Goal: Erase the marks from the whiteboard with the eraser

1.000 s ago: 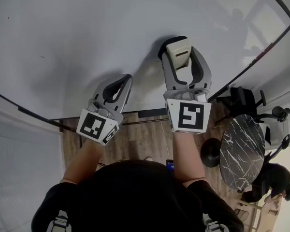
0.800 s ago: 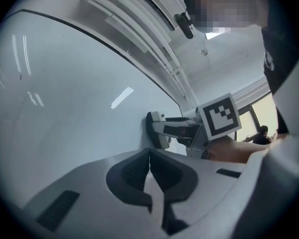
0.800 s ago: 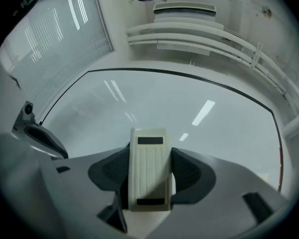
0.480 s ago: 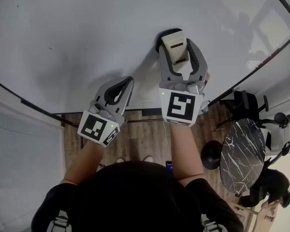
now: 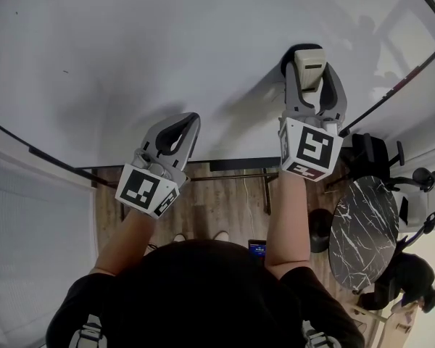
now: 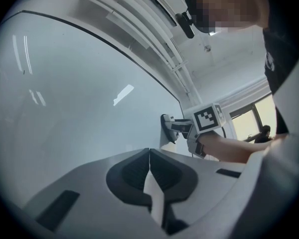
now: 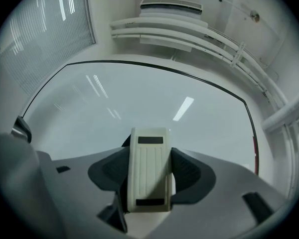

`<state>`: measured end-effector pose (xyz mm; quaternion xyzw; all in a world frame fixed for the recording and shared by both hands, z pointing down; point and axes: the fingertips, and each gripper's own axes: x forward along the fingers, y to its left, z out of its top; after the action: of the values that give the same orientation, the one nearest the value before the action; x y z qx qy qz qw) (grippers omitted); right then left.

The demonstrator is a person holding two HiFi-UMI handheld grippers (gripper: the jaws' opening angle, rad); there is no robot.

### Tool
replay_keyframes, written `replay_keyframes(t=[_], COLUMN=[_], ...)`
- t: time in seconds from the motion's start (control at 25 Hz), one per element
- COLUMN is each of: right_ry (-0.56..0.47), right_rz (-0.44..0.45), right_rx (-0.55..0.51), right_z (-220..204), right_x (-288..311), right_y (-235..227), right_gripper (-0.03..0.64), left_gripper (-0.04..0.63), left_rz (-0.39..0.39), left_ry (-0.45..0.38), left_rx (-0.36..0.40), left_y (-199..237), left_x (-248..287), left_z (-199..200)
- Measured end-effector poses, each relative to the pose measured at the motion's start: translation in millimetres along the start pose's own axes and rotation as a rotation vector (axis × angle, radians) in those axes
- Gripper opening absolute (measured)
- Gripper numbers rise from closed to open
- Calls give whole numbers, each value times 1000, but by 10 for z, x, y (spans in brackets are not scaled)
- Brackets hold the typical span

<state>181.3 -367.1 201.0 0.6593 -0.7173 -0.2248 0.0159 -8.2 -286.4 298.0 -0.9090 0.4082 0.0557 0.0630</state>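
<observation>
The whiteboard point(image 5: 167, 42) fills most of the head view and looks clean apart from a tiny speck at the left. My right gripper point(image 5: 309, 67) is shut on the cream eraser point(image 5: 309, 65), whose dark pad presses against the board near its right edge. In the right gripper view the eraser point(image 7: 149, 168) stands between the jaws against the board point(image 7: 139, 98). My left gripper point(image 5: 183, 125) is shut and empty, held just off the board's lower part. The left gripper view shows its closed tips point(image 6: 149, 156) and the eraser point(image 6: 168, 128) at the board.
The board's black frame point(image 5: 391, 93) runs along the right and lower edges. Below are a wood floor, a black marble round table point(image 5: 362, 227), black office chairs point(image 5: 370, 151) and window blinds point(image 5: 29, 252) at the left. A ceiling air unit point(image 7: 169, 5) hangs above the board.
My right gripper has slid the eraser to the right across the board, toward the right frame. My left gripper has stayed in place, shut.
</observation>
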Motion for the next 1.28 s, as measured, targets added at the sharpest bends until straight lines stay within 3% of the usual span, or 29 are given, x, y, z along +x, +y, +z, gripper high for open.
replay_keyframes(t=[0.32,0.6,1.0,1.28], right_ry=[51,71,19,-32], right_rz=[-106,-116,-62,117], right_rx=[96,105,143,202], right_z=[-416,-613,-507,-268], right_x=[-103,-155,-266,-489], right_y=[-857,-1075,-1038,-771], right_gripper=[250,250,252,253], left_gripper=[5,5,5,5], left_rz=[-3,8,42,96], left_ry=[16,21,35,34], left_rx=[1,2,45,85], left_y=[-131,-192,-202,-93], left_x=[117,157,151,31], left_z=[-52,-103,-47,52])
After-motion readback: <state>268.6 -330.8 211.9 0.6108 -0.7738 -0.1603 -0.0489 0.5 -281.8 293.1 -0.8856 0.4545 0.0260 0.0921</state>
